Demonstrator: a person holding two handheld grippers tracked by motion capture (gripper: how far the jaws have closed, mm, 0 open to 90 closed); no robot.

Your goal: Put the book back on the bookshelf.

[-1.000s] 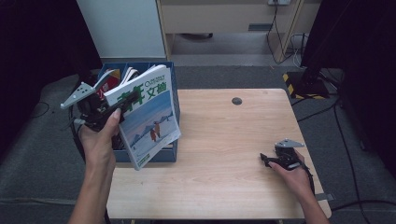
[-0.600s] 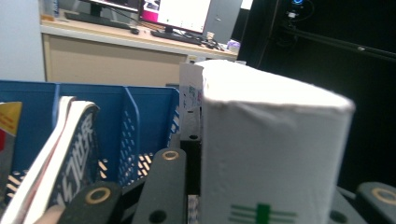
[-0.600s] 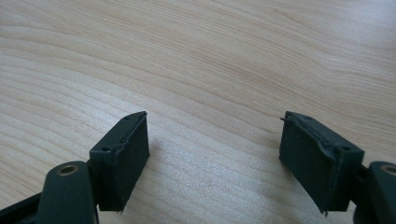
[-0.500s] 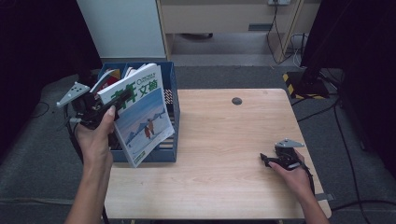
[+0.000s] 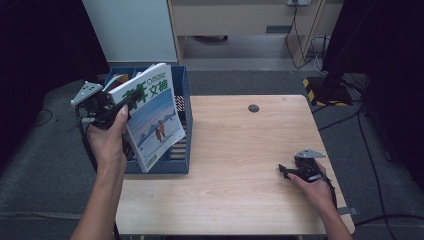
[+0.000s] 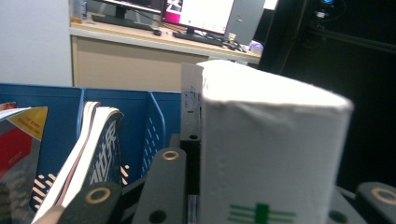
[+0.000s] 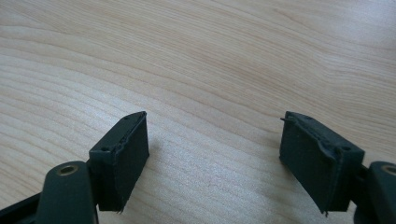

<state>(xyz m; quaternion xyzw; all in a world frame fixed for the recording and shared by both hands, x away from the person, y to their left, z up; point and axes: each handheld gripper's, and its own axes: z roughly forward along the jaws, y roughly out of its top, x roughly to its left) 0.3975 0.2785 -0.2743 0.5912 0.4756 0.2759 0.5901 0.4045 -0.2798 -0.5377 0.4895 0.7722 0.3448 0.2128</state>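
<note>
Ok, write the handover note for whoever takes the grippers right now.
Left gripper: shut on the magazine, holding it tilted above the blue file box at the table's left edge.
Right gripper: open, nothing between its jaws, resting on the wooden table near the right edge.
Box: other magazines already stand in its compartments.
Done: magazine gripped and brought over the box.
Left: probably lower it into a free compartment, release, then pull the left gripper away. Which slot it is meant for cannot be told.

High view overhead table (image 5: 240, 150); gripper views close, low.
</note>
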